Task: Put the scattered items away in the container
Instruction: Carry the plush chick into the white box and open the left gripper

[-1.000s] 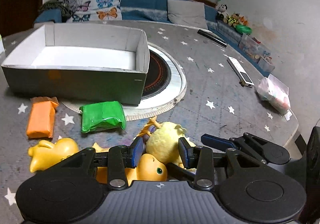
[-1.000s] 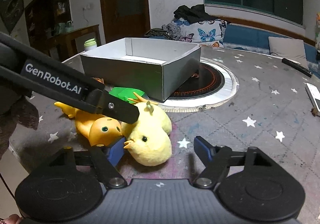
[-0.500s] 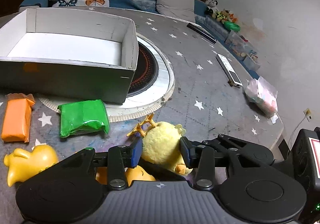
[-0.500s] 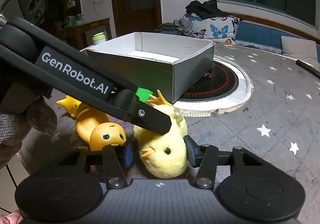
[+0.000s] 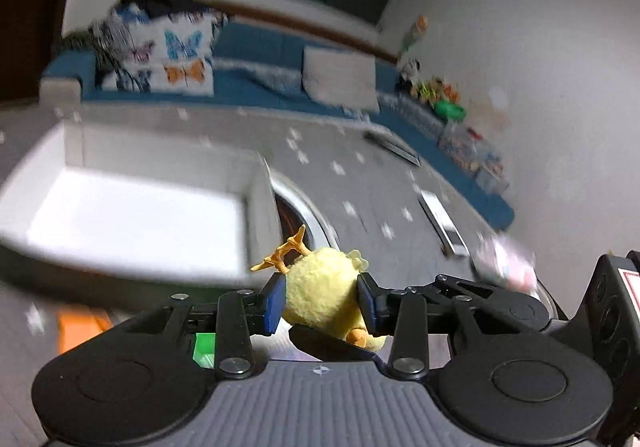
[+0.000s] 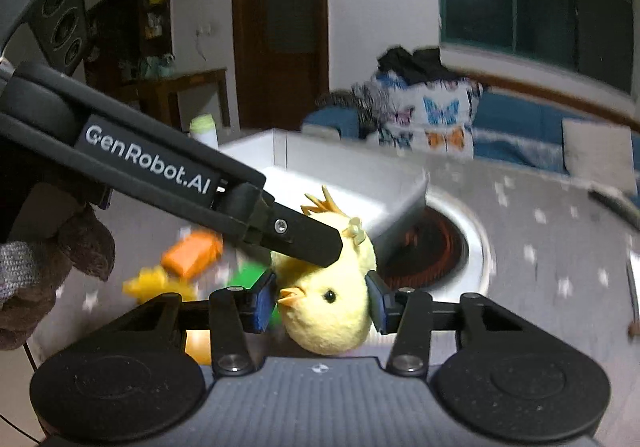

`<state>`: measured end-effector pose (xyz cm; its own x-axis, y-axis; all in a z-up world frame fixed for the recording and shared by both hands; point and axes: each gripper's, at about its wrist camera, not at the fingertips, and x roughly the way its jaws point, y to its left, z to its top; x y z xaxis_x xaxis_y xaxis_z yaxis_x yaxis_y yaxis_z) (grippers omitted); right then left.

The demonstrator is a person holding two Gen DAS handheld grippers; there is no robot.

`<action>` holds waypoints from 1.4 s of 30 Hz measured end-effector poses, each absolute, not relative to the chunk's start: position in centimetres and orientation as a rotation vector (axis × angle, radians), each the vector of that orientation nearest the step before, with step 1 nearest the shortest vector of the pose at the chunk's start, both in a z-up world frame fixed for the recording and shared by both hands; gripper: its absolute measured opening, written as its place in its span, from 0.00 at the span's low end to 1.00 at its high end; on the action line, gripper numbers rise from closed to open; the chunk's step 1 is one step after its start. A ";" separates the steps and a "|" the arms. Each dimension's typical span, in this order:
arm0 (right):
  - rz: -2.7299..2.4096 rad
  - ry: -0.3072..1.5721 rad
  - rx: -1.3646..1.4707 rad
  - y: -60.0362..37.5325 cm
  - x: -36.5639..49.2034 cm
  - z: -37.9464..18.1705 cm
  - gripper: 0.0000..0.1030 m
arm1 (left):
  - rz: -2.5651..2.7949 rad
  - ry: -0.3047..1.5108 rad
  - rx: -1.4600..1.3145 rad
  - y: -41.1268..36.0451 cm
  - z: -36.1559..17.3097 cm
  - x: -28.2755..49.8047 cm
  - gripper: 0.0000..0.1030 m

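Note:
A yellow plush chick hangs in the air, held from two sides. My left gripper is shut on its body, and its black finger crosses the chick's head in the right wrist view. My right gripper is shut on the chick too, its beak pointing left. The grey box, white inside, lies just beyond and left of the chick. On the table below lie an orange packet, a green packet and a yellow duck toy.
A round hotplate inset sits right of the box. A white remote, a black remote and a plastic bag lie on the starred table's right side. A gloved hand holds the left gripper.
Both grippers have risen with the chick, lifting it off the table towards the box. The right gripper closed onto it during the last second. The views are motion-blurred.

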<state>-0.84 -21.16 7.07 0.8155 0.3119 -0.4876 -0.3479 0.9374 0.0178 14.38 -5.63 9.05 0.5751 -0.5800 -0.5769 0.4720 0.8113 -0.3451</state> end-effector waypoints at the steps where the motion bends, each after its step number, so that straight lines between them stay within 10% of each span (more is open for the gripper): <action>1: 0.358 0.498 -0.080 -20.9 0.5 7.8 0.45 | -0.608 0.725 -0.168 -5.3 9.3 15.3 0.41; 25: 0.349 0.809 -0.155 -13.1 24.7 4.1 0.44 | -0.540 0.945 -0.299 -1.4 2.4 31.0 0.39; 42: 0.304 0.768 -0.215 -9.9 23.0 4.8 0.60 | -0.489 0.887 -0.232 -1.3 4.2 29.0 0.39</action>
